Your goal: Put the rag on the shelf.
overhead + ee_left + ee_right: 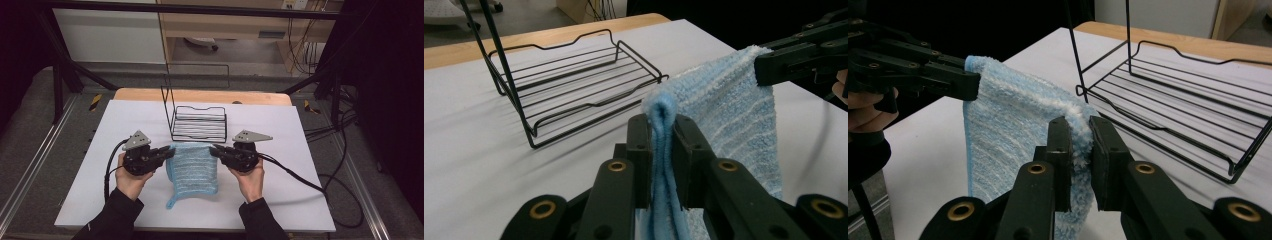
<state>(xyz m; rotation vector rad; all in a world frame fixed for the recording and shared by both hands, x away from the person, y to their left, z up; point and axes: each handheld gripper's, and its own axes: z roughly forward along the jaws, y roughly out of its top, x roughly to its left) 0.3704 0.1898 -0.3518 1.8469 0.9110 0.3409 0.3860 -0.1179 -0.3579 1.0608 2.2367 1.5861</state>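
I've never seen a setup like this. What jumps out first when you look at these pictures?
A fluffy light-blue towel hangs stretched in mid-table between two black hand-held grippers. The left gripper pinches one top corner and the right gripper the other, while the towel's lower end trails onto the white table. Just behind it stands an empty black wire rack, with a tall wire handle rising at its left side.
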